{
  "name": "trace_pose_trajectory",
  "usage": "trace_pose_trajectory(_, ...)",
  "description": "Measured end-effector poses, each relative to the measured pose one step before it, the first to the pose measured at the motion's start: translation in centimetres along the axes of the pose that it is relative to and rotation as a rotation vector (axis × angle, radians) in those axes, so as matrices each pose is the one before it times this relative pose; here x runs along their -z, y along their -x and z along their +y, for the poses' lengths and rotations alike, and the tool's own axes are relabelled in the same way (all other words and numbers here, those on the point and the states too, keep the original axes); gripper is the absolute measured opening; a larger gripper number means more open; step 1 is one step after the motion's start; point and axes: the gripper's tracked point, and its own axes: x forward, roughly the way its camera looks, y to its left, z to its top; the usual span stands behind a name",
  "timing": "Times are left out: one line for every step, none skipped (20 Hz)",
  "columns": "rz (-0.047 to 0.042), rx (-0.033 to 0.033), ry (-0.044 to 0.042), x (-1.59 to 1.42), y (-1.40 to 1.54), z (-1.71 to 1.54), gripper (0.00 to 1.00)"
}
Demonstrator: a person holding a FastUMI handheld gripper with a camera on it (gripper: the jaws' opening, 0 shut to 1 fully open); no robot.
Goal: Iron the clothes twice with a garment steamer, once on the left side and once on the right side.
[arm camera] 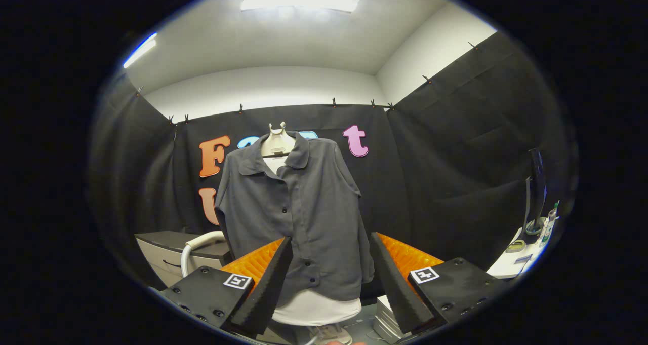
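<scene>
A dark grey button-up shirt (304, 208) hangs on a white mannequin torso (277, 138) straight ahead, well beyond the fingers. The torso's white base (316, 309) shows under the shirt hem. My gripper (331, 261) stands open, its two fingers spread wide, with nothing between them; the lower shirt shows through the gap. A white curved hose or handle (198, 248), perhaps of the steamer, rises left of the shirt, beside the cabinet.
A grey-topped cabinet (172, 256) stands at the lower left behind the left finger. A white table (524, 256) at the right carries a monitor (536, 188), a bottle and small items. A white box (387, 319) sits low by the right finger.
</scene>
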Motion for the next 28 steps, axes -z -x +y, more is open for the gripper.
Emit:
trace_pose_trajectory(0.01169,-0.01917,-0.01023,0.164,0.075,0.451,0.97)
trace_pose_trajectory(0.01403,-0.00807,-0.00115,0.327,-0.192,0.015,0.98)
trace_pose_trajectory(0.0165,0.00699,0.00739,0.397,-0.353,-0.333,0.98)
trace_pose_trajectory(0.01326,0.00946,0.00837,0.068,-0.536,-0.414,0.98)
trace_pose_trajectory(0.01066,0.00473,0.00554,0.357,-0.127,-0.087,0.98)
trace_pose_trajectory(0.00566,-0.00231,0.00028,0.126,-0.04,0.265,0.98)
trace_pose_trajectory(0.00468,-0.00606,-0.00283,0.069,-0.141,0.312,0.98)
trace_pose_trajectory(0.0033,-0.0106,-0.00029,0.102,-0.037,0.467,0.98)
trace_pose_trajectory(0.00056,-0.00837,0.00305,0.041,-0.189,0.387,0.98)
trace_pose_trajectory(-0.00166,-0.00379,0.00414,-0.043,-0.245,0.238,0.98)
trace_pose_trajectory(-0.00269,0.00249,0.00587,-0.036,-0.399,0.401,0.98)
trace_pose_trajectory(-0.00153,0.00932,0.00928,-0.122,-0.376,0.397,0.98)
trace_pose_trajectory(-0.01142,0.01715,0.00767,-0.36,-0.49,0.606,0.98)
trace_pose_trajectory(-0.00925,0.02387,0.00412,-0.586,-0.631,0.734,0.98)
trace_pose_trajectory(-0.00133,0.00668,0.00496,-0.367,-0.629,1.472,0.98)
trace_pose_trajectory(-0.00291,-0.01104,0.00787,-0.59,-0.545,2.382,0.98)
trace_pose_trajectory(-0.00057,-0.01725,0.01125,-0.694,-0.794,2.45,0.98)
trace_pose_trajectory(-0.0001,-0.01776,0.01055,-0.649,-1.037,2.499,0.98)
trace_pose_trajectory(0.00218,-0.02929,0.00771,-0.685,-1.201,3.022,0.98)
trace_pose_trajectory(0.00433,-0.04742,0.00062,-0.554,-1.415,3.684,0.98)
trace_pose_trajectory(0.00225,-0.05271,-0.01318,-0.47,-1.551,3.887,0.98)
trace_pose_trajectory(0.00835,-0.04618,-0.01975,-0.227,-1.717,3.342,0.98)
trace_pose_trajectory(0.01579,-0.0396,-0.0217,0.213,-1.676,3.203,0.98)
trace_pose_trajectory(0.01666,-0.02809,-0.01852,0.378,-1.74,2.795,0.98)
trace_pose_trajectory(0.01364,-0.01178,-0.01825,0.498,-1.459,1.873,0.98)
trace_pose_trajectory(0.01101,-0.00568,-0.02122,0.097,-1.967,1.672,0.98)
trace_pose_trajectory(0.00512,-0.00389,-0.02125,0.203,-1.863,1.478,0.98)
trace_pose_trajectory(-0.0006,0.00249,-0.01653,-0.17,-1.692,1.23,0.98)
